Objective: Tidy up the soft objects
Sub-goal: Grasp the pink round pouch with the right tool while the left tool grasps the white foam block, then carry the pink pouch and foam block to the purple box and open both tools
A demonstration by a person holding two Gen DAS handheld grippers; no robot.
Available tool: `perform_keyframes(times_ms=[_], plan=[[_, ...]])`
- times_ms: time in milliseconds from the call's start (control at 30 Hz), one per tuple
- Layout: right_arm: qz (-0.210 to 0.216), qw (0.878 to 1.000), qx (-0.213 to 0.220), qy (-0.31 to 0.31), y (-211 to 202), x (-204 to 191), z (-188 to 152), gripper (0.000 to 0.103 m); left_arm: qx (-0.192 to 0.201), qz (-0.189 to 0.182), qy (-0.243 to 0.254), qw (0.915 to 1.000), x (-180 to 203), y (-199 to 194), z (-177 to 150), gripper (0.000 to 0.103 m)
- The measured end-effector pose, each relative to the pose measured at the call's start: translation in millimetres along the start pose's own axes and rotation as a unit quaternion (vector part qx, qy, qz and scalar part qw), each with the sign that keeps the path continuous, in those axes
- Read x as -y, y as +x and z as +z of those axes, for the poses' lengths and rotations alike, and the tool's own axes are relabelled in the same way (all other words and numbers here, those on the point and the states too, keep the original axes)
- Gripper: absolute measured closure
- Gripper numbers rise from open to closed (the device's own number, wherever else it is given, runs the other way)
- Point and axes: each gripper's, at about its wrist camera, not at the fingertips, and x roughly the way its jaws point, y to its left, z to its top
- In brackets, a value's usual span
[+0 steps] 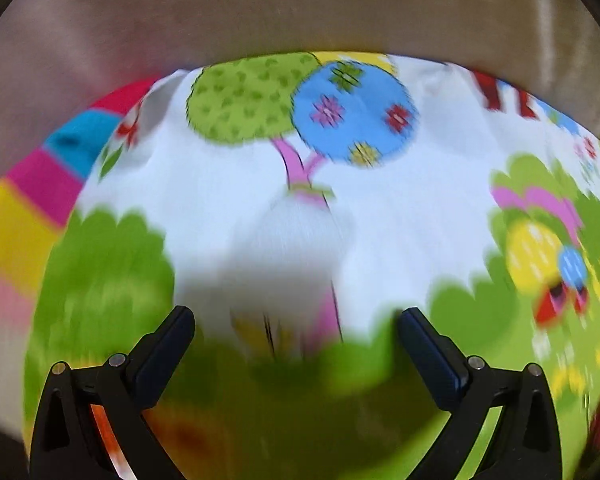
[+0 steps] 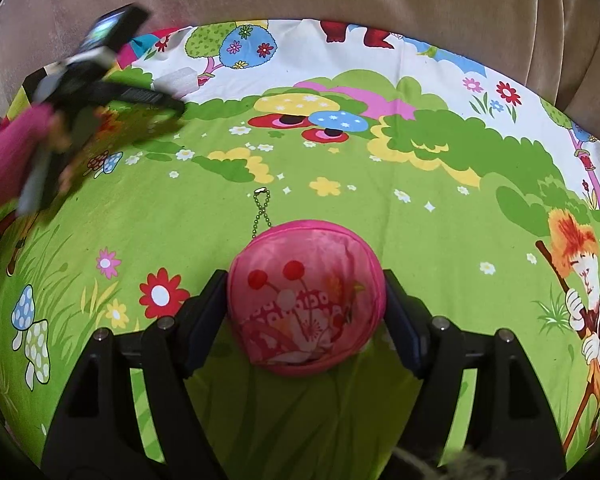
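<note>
right hand-held gripper [image 2: 306, 312]: clamped on pink round pouch [image 2: 305, 300], near centre of printed sheet [image 2: 380, 200] | left hand-held gripper [image 1: 296, 336]: apart, empty, blurred | risk: soft pouch may squeeze out; bead chain [image 2: 261, 212] may snag

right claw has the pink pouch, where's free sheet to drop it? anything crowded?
The right claw is shut on the pink pouch. Free patch: the green sheet ahead, past the bead chain up to the printed mushrooms. Right of the pouch is also bare. Crowded: far left, where the left claw and the pink sleeve hang over the sheet.
</note>
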Motion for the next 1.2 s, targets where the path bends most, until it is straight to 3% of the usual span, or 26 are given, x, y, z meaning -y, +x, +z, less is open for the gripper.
perform_keyframes(times_ms=[67,100,133,167,200,367,533,633,733,867,933,1133,1200], plan=[[0.002,1.0,0.0,0.002,0,1,0,0.025,-0.003,-0.014,-0.01,0.9999,-5,11,12,0.0],[0.003,1.0,0.0,0.004,1,2,0,0.025,-0.003,-0.023,-0.019,0.9996,-7,13,12,0.008],[0.003,1.0,0.0,0.005,1,2,1,0.024,0.006,-0.042,-0.025,0.9988,-9,11,10,0.02],[0.003,1.0,-0.001,0.005,1,2,1,0.024,0.029,-0.04,-0.015,0.9986,-6,3,5,0.049],[0.002,1.0,-0.001,0.005,1,2,1,0.024,0.033,-0.036,-0.005,0.9988,0,-3,-1,0.05],[0.001,1.0,0.0,0.006,1,1,1,0.024,0.039,-0.085,-0.013,0.9955,15,-66,-76,0.05],[0.001,1.0,0.0,0.006,1,1,1,0.024,0.095,-0.071,-0.006,0.993,16,-155,-177,0.049],[0.001,1.0,0.0,0.006,1,1,1,0.024,0.106,-0.065,-0.017,0.9921,12,-174,-210,0.047],[0.0,1.0,0.0,0.005,1,1,1,0.024,0.069,-0.087,-0.049,0.9926,4,-159,-218,0.046],[-0.001,1.0,-0.001,0.004,1,1,2,0.024,0.062,-0.094,-0.089,0.9897,-10,-149,-215,0.042],[-0.002,1.0,0.0,0.004,1,1,2,0.024,0.061,-0.097,-0.086,0.9896,-7,-148,-216,0.039],[-0.004,1.0,-0.001,0.004,1,1,1,0.023,0.044,-0.049,-0.03,0.9973,15,-146,-213,0.027],[-0.006,1.0,-0.001,0.004,2,2,1,0.02,0.044,-0.05,-0.028,0.9974,14,-146,-213,0.025]])
